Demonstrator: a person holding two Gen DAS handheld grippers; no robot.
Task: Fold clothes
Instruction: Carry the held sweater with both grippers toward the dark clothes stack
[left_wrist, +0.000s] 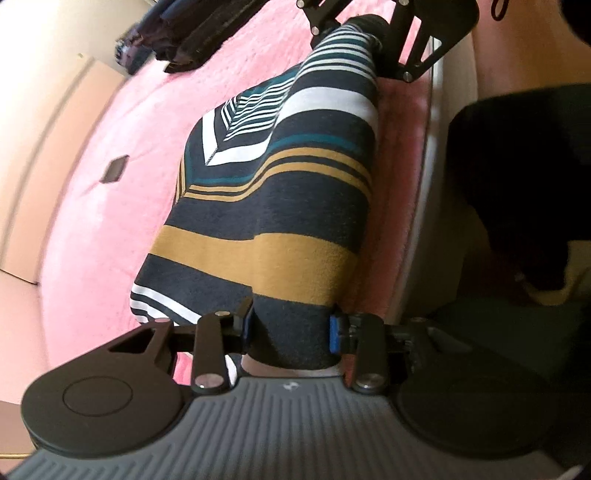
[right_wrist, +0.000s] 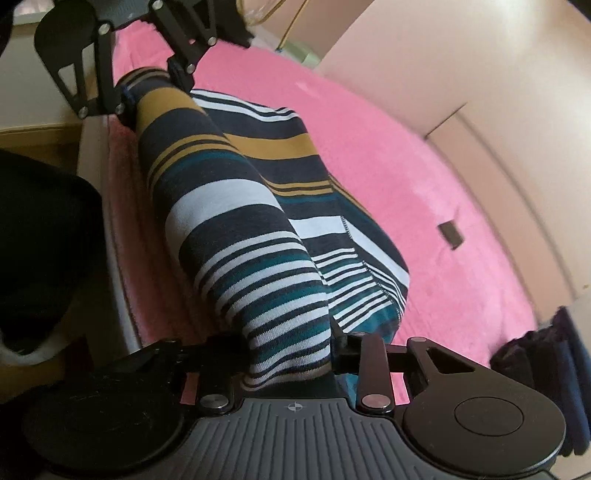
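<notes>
Looking along the left tongs (left_wrist: 291, 326), I see them pinching the near end of a striped garment (left_wrist: 280, 192), navy with mustard, teal and white bands, its dark cloth bunched between the blue pads (left_wrist: 335, 330). The garment stretches away over the pink blanket (left_wrist: 122, 206) to the right tongs (left_wrist: 373, 40) at the far end, which clamp the opposite edge. Holding both ends of the same edge keeps the cloth taut, most likely so that a fold can be carried over evenly. It lies close to the bed's near edge, partly doubled, with a hemmed flap lying over the body. A small dark rectangular object (left_wrist: 115, 169) sits well apart on the blanket, and a dark pile of clothes (left_wrist: 192, 37) lies at the far corner.

Switching to the right wrist view, the right tongs (right_wrist: 291, 360) are pressed together on a rolled stretch of narrow white and teal stripes. The garment (right_wrist: 240, 206) runs from them up to the left tongs (right_wrist: 147, 92), gripping its mustard-banded end. The blanket (right_wrist: 424, 177) is bare beyond it, leaving room to lay the fold down, I judge.
</notes>
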